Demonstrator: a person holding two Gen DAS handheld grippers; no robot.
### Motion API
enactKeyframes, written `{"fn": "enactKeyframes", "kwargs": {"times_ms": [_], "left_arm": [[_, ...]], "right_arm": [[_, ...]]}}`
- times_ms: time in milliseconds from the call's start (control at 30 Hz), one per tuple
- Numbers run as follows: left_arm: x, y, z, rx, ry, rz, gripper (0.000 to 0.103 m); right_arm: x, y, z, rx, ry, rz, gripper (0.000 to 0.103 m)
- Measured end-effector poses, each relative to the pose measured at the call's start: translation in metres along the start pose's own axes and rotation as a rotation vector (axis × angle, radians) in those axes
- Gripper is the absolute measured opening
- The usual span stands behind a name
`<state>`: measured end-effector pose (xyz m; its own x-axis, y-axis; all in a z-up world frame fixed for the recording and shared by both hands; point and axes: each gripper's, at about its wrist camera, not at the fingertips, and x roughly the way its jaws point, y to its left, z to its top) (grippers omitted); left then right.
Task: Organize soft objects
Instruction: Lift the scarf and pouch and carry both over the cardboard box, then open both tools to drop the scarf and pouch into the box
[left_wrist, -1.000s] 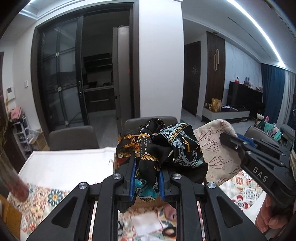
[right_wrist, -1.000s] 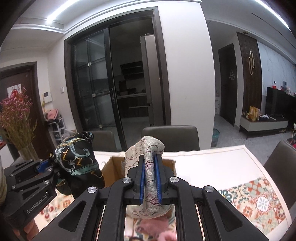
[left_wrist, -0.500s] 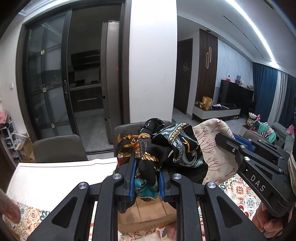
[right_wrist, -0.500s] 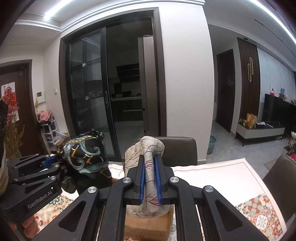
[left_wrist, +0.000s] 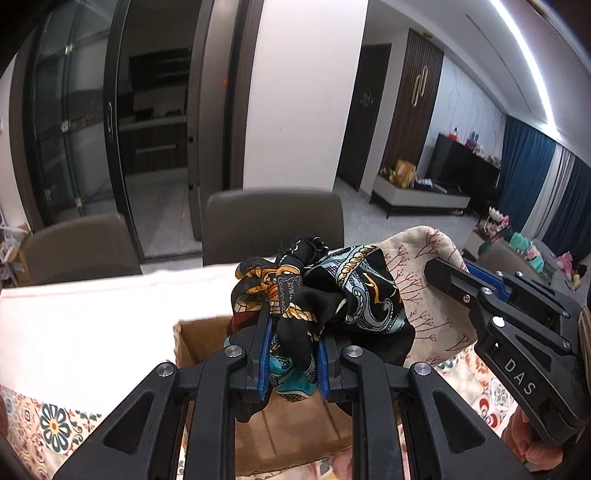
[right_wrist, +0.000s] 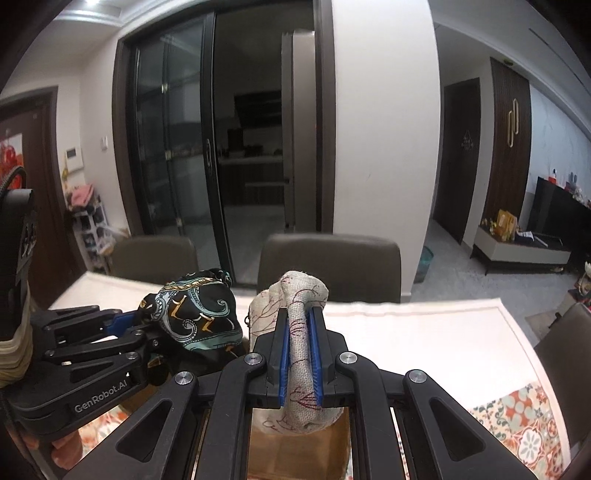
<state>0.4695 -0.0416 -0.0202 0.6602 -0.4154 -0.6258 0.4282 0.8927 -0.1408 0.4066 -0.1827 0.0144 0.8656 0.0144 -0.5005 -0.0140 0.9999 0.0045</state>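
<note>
Left gripper (left_wrist: 291, 354) fingers pinching bunched scarf (left_wrist: 325, 295); right gripper (right_wrist: 300, 354) fingers clamped on beige cloth (right_wrist: 303, 295). Both above cardboard box (left_wrist: 207, 332) mid-counter. Light, limp, probably slippery: grip the bunched middle.

The scarf (left_wrist: 332, 295) is black with gold chains and teal swirls; the cloth (right_wrist: 303, 354) is beige with maroon twigs; the box (left_wrist: 295, 435) is brown; the bench (left_wrist: 92, 325) cover is white with floral tiles.
</note>
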Motion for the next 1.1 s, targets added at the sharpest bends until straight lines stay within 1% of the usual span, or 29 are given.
{"fn": "enactKeyframes", "kwargs": {"times_ms": [67,167,300,367,500,567,733,800,833,867,900,933,967,1033,1100], "left_arm": [[0.010,0.003,-0.007,-0.010,0.036,0.003,0.021],[0.023,0.004,-0.018,-0.010,0.092,0.005,0.021],[0.035,0.001,-0.027,0.001,0.144,0.025,0.022],[0.039,0.000,-0.032,0.009,0.175,0.022,0.022],[0.045,-0.003,-0.038,0.036,0.221,0.045,0.024],[0.046,-0.002,-0.043,0.035,0.250,0.035,0.024],[0.049,-0.003,-0.050,0.042,0.303,0.034,0.031],[0.048,-0.001,-0.051,0.039,0.309,0.041,0.040],[0.046,0.000,-0.050,0.038,0.307,0.037,0.041],[0.044,-0.001,-0.050,0.038,0.305,0.033,0.045],[0.042,-0.001,-0.049,0.039,0.302,0.037,0.049],[0.039,-0.001,-0.048,0.042,0.296,0.050,0.051],[0.036,-0.002,-0.046,0.045,0.286,0.061,0.056],[0.029,-0.002,-0.043,0.052,0.255,0.068,0.060],[0.023,-0.004,-0.040,0.060,0.236,0.080,0.063]], "right_arm": [[0.009,-0.001,-0.007,-0.004,0.033,-0.008,0.011],[0.023,-0.002,-0.018,-0.008,0.087,0.007,0.011],[0.039,-0.001,-0.030,-0.025,0.143,0.014,0.011],[0.046,-0.003,-0.037,-0.021,0.174,0.023,0.011],[0.058,-0.007,-0.044,-0.026,0.215,0.031,0.012],[0.062,-0.004,-0.045,-0.034,0.229,0.030,0.012],[0.067,0.002,-0.047,-0.064,0.256,0.040,0.012],[0.068,0.003,-0.049,-0.070,0.268,0.043,0.014],[0.068,0.003,-0.049,-0.066,0.274,0.052,0.018],[0.068,0.003,-0.049,-0.060,0.277,0.056,0.026],[0.067,0.003,-0.047,-0.055,0.276,0.054,0.031],[0.064,0.002,-0.045,-0.047,0.266,0.048,0.040],[0.060,0.001,-0.044,-0.042,0.255,0.038,0.044],[0.055,-0.002,-0.041,-0.033,0.237,0.025,0.048],[0.049,-0.004,-0.038,-0.024,0.225,0.013,0.048]]}}
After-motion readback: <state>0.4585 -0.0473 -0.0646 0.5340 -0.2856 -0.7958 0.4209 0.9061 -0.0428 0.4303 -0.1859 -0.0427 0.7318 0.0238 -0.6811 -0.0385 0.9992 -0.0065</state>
